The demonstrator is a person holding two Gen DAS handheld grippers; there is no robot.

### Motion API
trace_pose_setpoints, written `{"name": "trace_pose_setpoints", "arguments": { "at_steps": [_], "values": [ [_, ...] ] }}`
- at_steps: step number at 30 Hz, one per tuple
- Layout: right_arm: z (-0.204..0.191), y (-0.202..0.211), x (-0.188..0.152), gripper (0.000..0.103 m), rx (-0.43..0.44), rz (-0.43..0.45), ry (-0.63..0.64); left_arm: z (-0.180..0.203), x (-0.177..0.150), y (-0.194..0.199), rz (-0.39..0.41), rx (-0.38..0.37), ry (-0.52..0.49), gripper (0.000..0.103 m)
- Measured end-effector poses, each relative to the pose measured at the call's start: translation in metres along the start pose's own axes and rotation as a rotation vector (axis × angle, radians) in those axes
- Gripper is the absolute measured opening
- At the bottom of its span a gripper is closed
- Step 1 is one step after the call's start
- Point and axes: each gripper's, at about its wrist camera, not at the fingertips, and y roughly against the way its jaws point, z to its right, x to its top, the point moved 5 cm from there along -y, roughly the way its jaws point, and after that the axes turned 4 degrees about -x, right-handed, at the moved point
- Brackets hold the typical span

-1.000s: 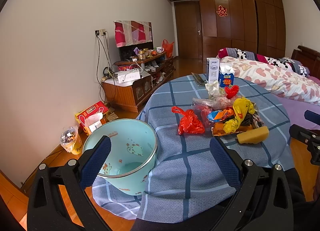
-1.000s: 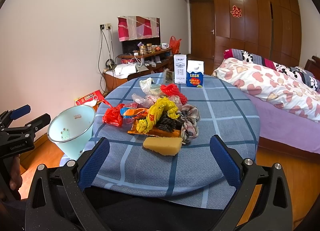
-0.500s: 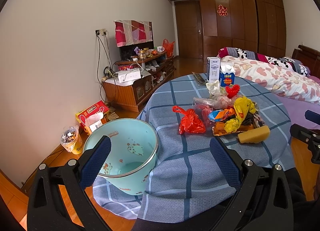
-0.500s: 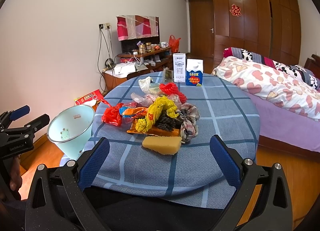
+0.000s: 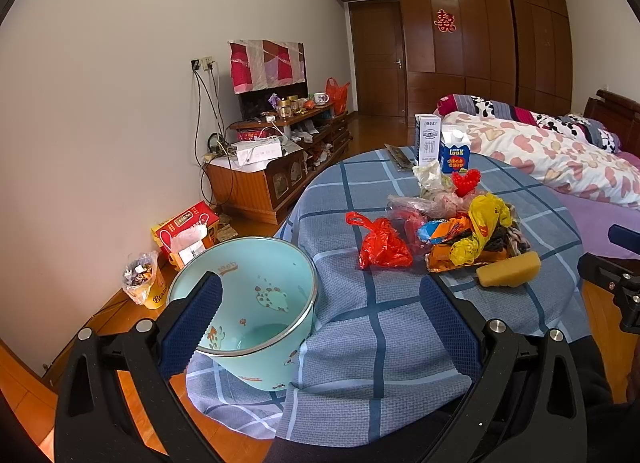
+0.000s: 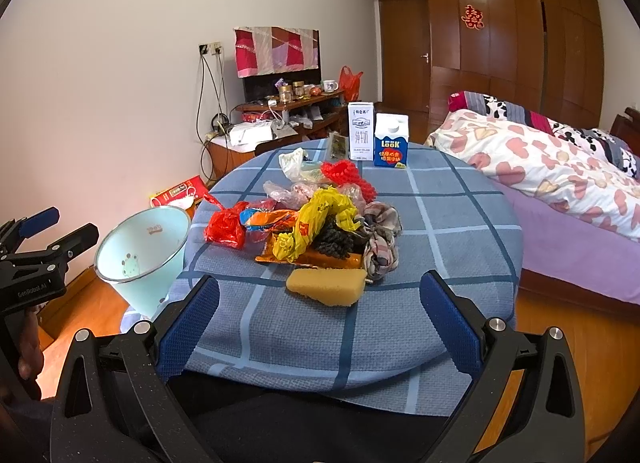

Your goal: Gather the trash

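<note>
A heap of trash lies mid-table: a red plastic bag (image 5: 382, 247) (image 6: 225, 227), a yellow bag (image 5: 482, 227) (image 6: 320, 219), orange wrappers (image 6: 272, 219), a checked cloth (image 6: 382, 243) and a yellow sponge (image 5: 508, 274) (image 6: 326, 287) nearest me. A pale green bin (image 5: 244, 303) (image 6: 144, 255) stands at the table's left edge. My left gripper (image 5: 316, 323) is open, its left finger over the bin's mouth. Empty and open, my right gripper (image 6: 316, 321) hangs just short of the sponge.
Two milk cartons (image 6: 378, 139) stand at the far side of the round table with the blue checked cloth (image 6: 460, 223). A bed (image 6: 560, 175) lies to the right. A wooden TV stand (image 5: 276, 171), a red box (image 5: 186, 225) and a cup of scraps (image 5: 142, 281) are along the left wall.
Both grippers have drifted only slightly; the views shift a little. Nothing was taken hold of or let go.
</note>
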Motion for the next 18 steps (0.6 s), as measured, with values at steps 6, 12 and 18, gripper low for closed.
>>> {"name": "trace_pose_setpoints", "arguments": {
  "at_steps": [6,12,18],
  "values": [
    [-0.0001,-0.0002,0.0004,0.098,0.000,-0.001,0.000,-0.0001,-0.0003,-0.0007,0.001,0.001,0.000,0.097],
    [-0.0001,-0.0006,0.0007,0.098,0.000,-0.002,-0.001,-0.0002,-0.0001,-0.0007,0.000,0.000,0.001,0.097],
    [-0.0001,-0.0010,0.0000,0.098,0.000,-0.002,-0.001,-0.0001,-0.0001,-0.0006,0.000,0.001,-0.001,0.097]
  ]
}}
